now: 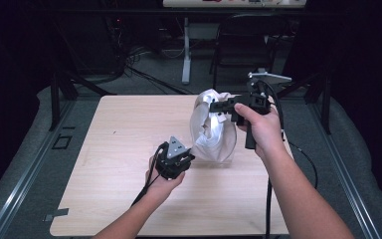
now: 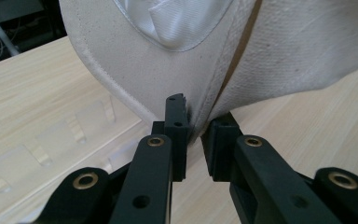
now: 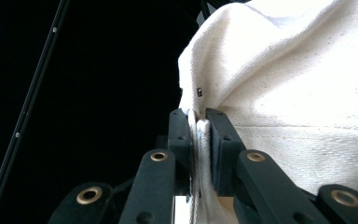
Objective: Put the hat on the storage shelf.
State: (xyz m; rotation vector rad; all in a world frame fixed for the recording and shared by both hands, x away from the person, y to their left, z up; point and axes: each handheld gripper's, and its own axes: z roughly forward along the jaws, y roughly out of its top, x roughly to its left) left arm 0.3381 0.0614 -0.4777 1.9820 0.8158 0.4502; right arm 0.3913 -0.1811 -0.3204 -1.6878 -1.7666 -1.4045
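Wooden table (image 1: 124, 149): cloth bag (image 1: 213, 130), contents prob. unseen

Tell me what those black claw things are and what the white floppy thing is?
A person sits at a wooden table and holds a squeeze-tool, called a gripper, in each hand. One picture looks down from above. The other two come from small cameras riding on the grippers. The white thing is a cloth bag. The right gripper pinches its upper edge and holds it up. The left gripper pinches a lower fold of it. A clear plastic sheet also lies on the table.
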